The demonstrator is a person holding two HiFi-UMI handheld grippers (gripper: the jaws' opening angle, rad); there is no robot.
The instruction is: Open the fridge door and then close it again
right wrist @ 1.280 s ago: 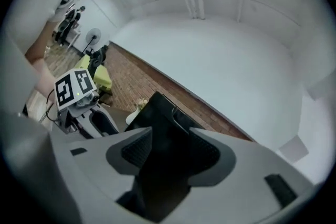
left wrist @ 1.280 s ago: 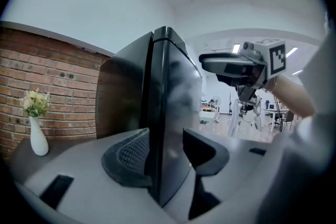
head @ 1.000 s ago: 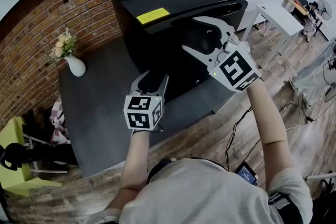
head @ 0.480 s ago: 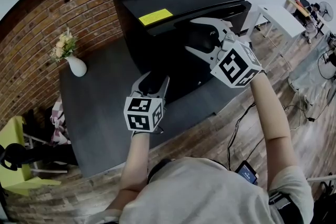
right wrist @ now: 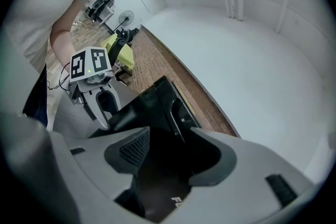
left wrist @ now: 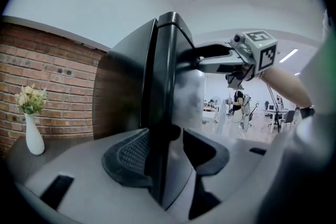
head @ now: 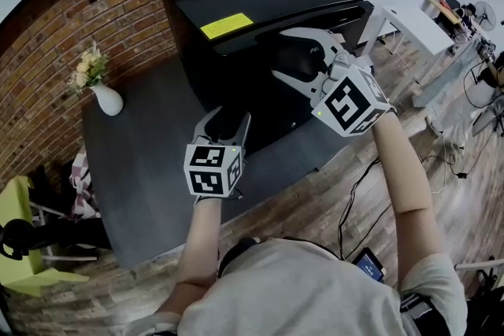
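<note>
The black fridge (head: 260, 4) stood at upper centre of the head view on a dark grey table (head: 150, 169), its back toward a brick wall (head: 94, 4). A yellow label (head: 227, 25) lay on its top. The fridge door (left wrist: 168, 86) appeared to lie against the body, with only a narrow seam visible in the left gripper view.

The right gripper (head: 283, 53) was at the upper front of the fridge, right of centre. Its jaws were spread wide and closing, with the door's top edge between them. The pads were not pressing on it.

The left gripper (head: 228, 122) was at the door's lower front, centre of frame. Its jaws were spread astride the door's vertical edge. The left pad lay close beside the edge; the right pad stood clear of the door face.

A white vase (head: 106, 100) with pale flowers (head: 85, 68) stood on the table at left, well apart from the fridge. Wooden floor (head: 331, 201) showed at lower right.
</note>
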